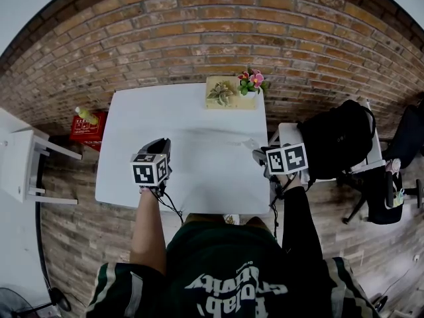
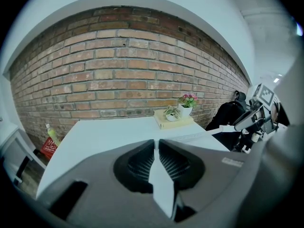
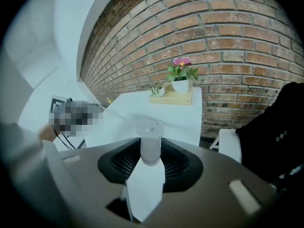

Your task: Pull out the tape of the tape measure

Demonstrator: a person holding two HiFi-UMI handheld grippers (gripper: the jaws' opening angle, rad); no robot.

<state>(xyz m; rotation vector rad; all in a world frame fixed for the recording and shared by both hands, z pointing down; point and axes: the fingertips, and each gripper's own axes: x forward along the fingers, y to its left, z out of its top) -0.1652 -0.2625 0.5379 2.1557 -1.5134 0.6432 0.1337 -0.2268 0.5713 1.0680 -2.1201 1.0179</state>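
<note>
Right now your right hand-held gripper [image 3: 150, 146] is clamped, jaws fairly wide, on the white round case of the tape measure [image 3: 149, 133]. Your left hand-held gripper [image 2: 156, 145] has its jaws almost together, pinching the end of the tape [image 2: 199, 133]. The tape spans above the white surface [image 1: 192, 177] from one to the other, and a good length looks to be out already.

To draw more, move the two apart in one straight line along the tape, level with each other, so the blade neither twists nor buckles. Pinch firmly on the left, since a sprung tape will likely snap back if it slips.

At the far edge of the surface a flat yellowish block [image 1: 230, 98] carries a small succulent and a pot of pink flowers [image 1: 252, 81], well clear of the tape. A black bag [image 1: 334, 138] on a chair sits close beside your right hand-held gripper and limits travel that way. The left side, toward the red crate [image 1: 86, 126], looks freer.
</note>
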